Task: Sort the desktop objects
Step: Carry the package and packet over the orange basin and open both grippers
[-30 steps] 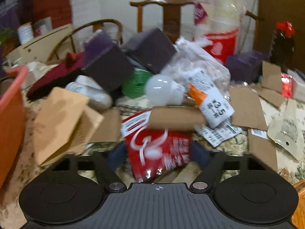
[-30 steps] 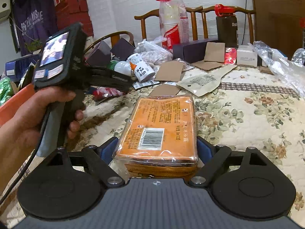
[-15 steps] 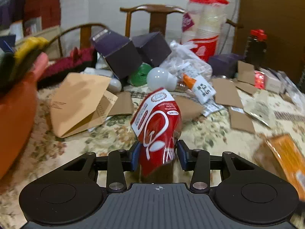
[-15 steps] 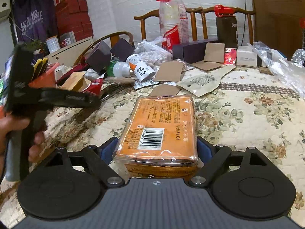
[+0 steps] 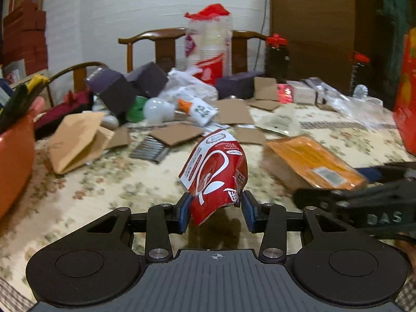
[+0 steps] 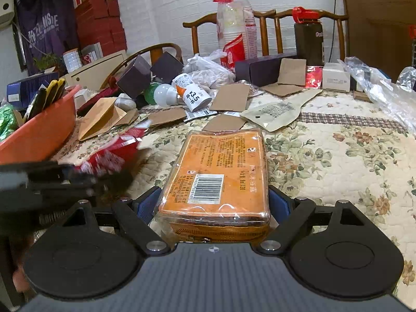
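Note:
My left gripper [image 5: 215, 208] is shut on a red and white packet [image 5: 215, 171] and holds it above the floral tablecloth. The packet also shows blurred in the right wrist view [image 6: 111, 153]. My right gripper [image 6: 213, 202] has its jaws around an orange plastic-wrapped pack [image 6: 221, 174] with a barcode; the pack rests on the table. The pack also shows in the left wrist view [image 5: 314, 161], with the right gripper [image 5: 364, 197] beside it.
An orange basin [image 6: 41, 132] with gloves sits at the left edge. Behind lie a brown paper bag [image 6: 101, 117], cardboard pieces [image 6: 230, 100], dark boxes [image 6: 134, 76], a white bulb [image 6: 165, 95], a cup stack [image 6: 235, 36] and plastic bags [image 6: 377, 88].
My left gripper lifted the red packet off the clutter and swung right, toward the orange pack. The right gripper and its pack stayed still.

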A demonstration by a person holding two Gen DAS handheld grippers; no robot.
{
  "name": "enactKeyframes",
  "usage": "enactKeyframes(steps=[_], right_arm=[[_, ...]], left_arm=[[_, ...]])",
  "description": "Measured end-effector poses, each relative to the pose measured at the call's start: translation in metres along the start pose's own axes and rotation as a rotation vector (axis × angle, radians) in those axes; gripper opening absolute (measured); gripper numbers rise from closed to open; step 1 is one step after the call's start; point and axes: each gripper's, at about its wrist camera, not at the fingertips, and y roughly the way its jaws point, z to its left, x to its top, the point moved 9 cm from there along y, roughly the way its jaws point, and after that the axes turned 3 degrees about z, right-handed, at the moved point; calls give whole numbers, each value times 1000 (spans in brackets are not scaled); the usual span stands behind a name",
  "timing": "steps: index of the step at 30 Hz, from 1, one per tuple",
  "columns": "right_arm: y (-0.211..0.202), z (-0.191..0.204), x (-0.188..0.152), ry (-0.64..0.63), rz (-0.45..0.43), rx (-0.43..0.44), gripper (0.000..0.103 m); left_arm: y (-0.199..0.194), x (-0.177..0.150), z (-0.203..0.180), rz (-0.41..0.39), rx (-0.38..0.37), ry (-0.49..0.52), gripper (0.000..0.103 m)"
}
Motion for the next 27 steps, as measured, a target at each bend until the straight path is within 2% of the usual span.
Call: enactKeyframes(steps=[5, 12, 16, 22, 27], right_arm=[[0, -2, 1, 13, -3, 6, 87], [-7, -6, 5, 96, -14, 51, 85], [-8, 0, 2, 91, -13, 63, 84], [-17, 7, 2, 143, -14, 129, 84], [-22, 13, 2, 169, -11, 173, 84]], left_arm=[[0, -2, -2, 2, 3, -13, 41], [-17, 0, 4, -39, 42, 10, 41], [-22, -4, 5, -28, 25, -7, 41], [-26, -17, 4, 2, 24, -15, 41], [-39, -15, 0, -17, 32, -5, 41]])
